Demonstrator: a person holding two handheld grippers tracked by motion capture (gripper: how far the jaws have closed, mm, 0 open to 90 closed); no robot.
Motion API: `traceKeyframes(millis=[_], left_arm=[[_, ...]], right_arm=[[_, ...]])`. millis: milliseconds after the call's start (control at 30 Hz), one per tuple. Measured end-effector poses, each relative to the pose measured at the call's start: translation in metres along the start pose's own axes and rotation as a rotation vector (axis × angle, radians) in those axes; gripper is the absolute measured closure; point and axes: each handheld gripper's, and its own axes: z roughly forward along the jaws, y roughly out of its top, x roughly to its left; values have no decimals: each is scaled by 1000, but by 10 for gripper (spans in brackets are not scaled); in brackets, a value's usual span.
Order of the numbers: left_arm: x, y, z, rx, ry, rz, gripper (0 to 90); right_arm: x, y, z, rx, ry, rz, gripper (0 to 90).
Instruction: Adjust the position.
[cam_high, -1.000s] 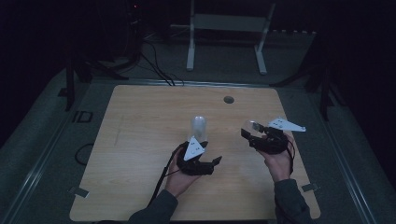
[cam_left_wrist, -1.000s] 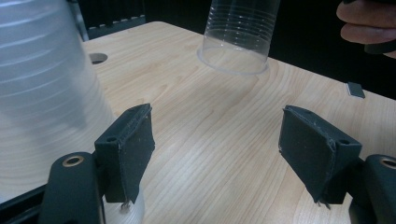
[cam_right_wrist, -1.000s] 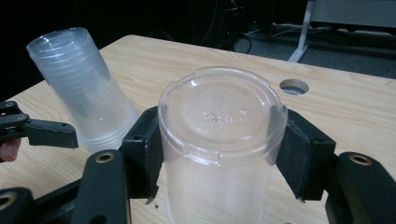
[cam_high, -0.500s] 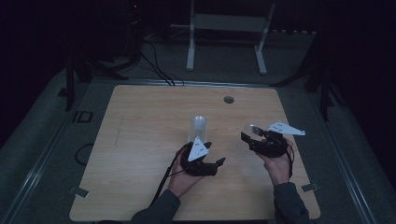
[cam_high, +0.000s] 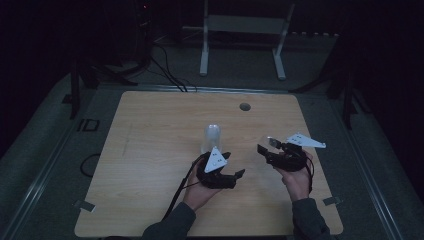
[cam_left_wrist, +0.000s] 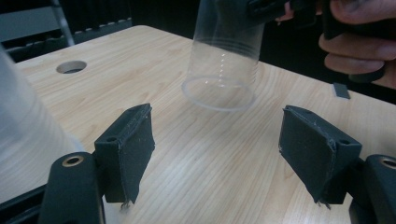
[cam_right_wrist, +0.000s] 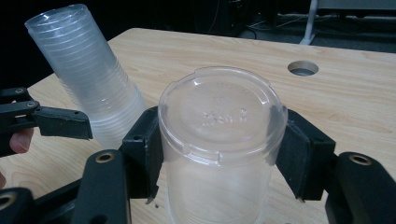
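A single clear plastic cup (cam_right_wrist: 219, 140) sits upside down between the pads of my right gripper (cam_right_wrist: 219, 154), which is shut on its sides. The high view shows that gripper (cam_high: 267, 148) at the table's right with the cup (cam_high: 272, 142) at its tip. A tall stack of clear cups (cam_high: 211, 137) stands upside down at the table's middle. My left gripper (cam_high: 234, 165) lies just in front of the stack, pointing right. In its own view my left gripper (cam_left_wrist: 222, 154) is open with nothing between its pads; the stack (cam_left_wrist: 23, 135) is at the left and the held cup (cam_left_wrist: 222, 60) ahead.
The wooden table (cam_high: 150, 150) has a round hole (cam_high: 244, 106) near its far edge. A white metal stand (cam_high: 240, 30) and cables lie on the dark floor beyond. Bare wood spreads to the left of the stack.
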Motion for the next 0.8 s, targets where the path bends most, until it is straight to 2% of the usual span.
traceKeyframes(millis=[367, 600, 633, 800], left_arm=[[0, 2, 8, 11, 1, 5, 260], [-1, 3, 11, 11, 0, 15, 260], [-1, 3, 12, 7, 0, 18, 260], [-1, 4, 13, 0, 2, 26, 260]], right_arm=[[3, -6, 3, 8, 18, 14, 389], [2, -8, 3, 3, 43, 45, 390], [0, -8, 2, -5, 53, 66, 393], [-1, -8, 1, -5, 53, 72, 393]])
